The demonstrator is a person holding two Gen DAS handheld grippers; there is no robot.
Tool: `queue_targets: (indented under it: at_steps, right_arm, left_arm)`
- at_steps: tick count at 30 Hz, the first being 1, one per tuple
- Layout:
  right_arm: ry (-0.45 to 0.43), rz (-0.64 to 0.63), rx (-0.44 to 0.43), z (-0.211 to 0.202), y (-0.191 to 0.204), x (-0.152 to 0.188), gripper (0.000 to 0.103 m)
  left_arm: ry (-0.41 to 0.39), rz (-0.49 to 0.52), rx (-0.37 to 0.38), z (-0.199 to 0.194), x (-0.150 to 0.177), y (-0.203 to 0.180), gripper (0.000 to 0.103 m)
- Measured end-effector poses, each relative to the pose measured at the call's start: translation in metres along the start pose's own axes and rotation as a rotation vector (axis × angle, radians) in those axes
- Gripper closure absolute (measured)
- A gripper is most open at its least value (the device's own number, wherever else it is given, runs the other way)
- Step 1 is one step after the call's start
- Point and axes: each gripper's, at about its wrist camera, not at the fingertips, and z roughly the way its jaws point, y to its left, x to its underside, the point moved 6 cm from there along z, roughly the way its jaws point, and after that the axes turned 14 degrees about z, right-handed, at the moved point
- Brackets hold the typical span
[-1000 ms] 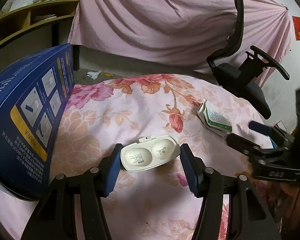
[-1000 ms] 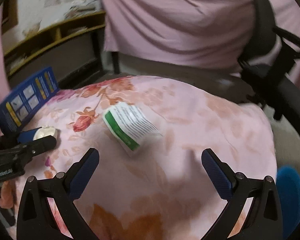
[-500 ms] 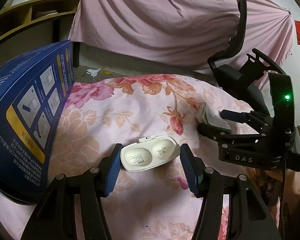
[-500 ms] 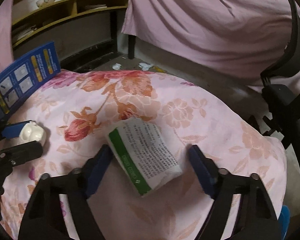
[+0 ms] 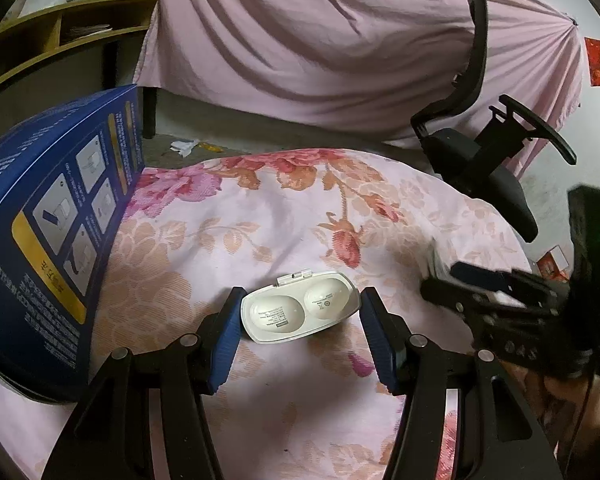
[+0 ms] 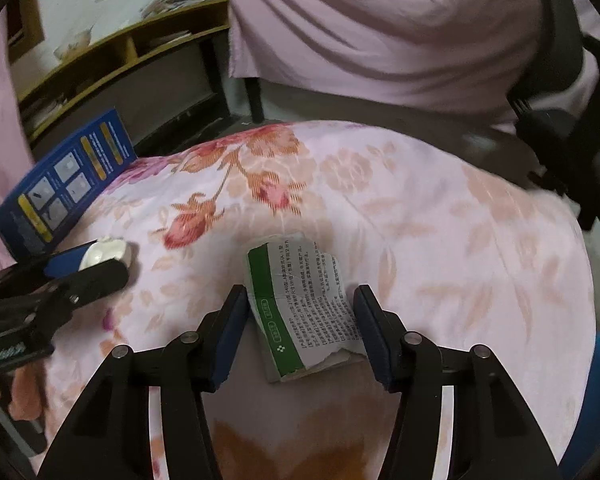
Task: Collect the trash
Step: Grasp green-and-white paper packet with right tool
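left gripper (image 5: 300, 314): clamped on white tray (image 5: 299, 312), frame centre | right gripper (image 6: 300, 322): pads against torn carton (image 6: 302, 312), lower centre | blue box (image 5: 44, 240): left edge, on floral cloth (image 5: 260, 216)

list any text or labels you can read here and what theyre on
Nothing here reads clearly enough to quote.
Blue box: white and yellow Chinese print beside pictograms, too distorted to read.
Green-and-white carton: dense Chinese print, too small.
White plastic case: tiny printed labels in both hollows, unreadable.
Right gripper body: pale lettering, motion-blurred.
Left gripper body: pale lettering, blurred.
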Motion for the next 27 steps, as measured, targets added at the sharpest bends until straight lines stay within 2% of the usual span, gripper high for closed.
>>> queue_targets:
  at_steps: [5, 9, 10, 11, 13, 15, 19, 22, 24, 26, 27]
  right_arm:
    - [-0.016, 0.057, 0.004, -0.021, -0.005, 0.021, 0.050]
    - [-0.066, 0.096, 0.033, -0.041, -0.011, 0.036, 0.051]
    - [-0.087, 0.105, 0.046, -0.047, -0.014, 0.039, 0.057]
    - [-0.100, 0.113, 0.047, -0.052, -0.016, 0.041, 0.071]
    - [-0.166, 0.144, 0.063, -0.067, -0.022, 0.044, 0.071]
    - [-0.202, 0.172, 0.060, -0.076, -0.027, 0.045, 0.071]
    - [-0.186, 0.227, 0.037, -0.074, -0.037, 0.049, 0.071]
    - [-0.166, 0.246, 0.015, -0.071, -0.040, 0.050, 0.070]
    - [-0.150, 0.253, 0.016, -0.069, -0.040, 0.051, 0.066]
    - [-0.138, 0.251, 0.017, -0.066, -0.039, 0.051, 0.054]
    - [-0.130, 0.247, 0.025, -0.064, -0.039, 0.051, 0.052]
  left_arm:
    - [-0.006, 0.025, 0.031, -0.002, 0.000, -0.012, 0.051]
    - [-0.018, 0.044, 0.055, -0.003, -0.001, -0.023, 0.051]
    - [-0.024, 0.050, 0.063, -0.003, -0.001, -0.026, 0.051]
    - [-0.029, 0.054, 0.068, -0.004, -0.001, -0.028, 0.051]
    - [-0.052, 0.066, 0.086, -0.006, -0.002, -0.036, 0.051]
    - [-0.072, 0.082, 0.096, -0.009, -0.003, -0.046, 0.051]
    - [-0.086, 0.134, 0.071, -0.010, -0.004, -0.058, 0.051]
    - [-0.059, 0.119, 0.061, -0.005, -0.002, -0.055, 0.051]
    - [-0.030, 0.091, 0.058, 0.000, 0.000, -0.049, 0.051]
    - [-0.018, 0.060, 0.070, 0.002, 0.002, -0.043, 0.051]
    - [-0.019, 0.054, 0.072, 0.002, 0.002, -0.042, 0.051]
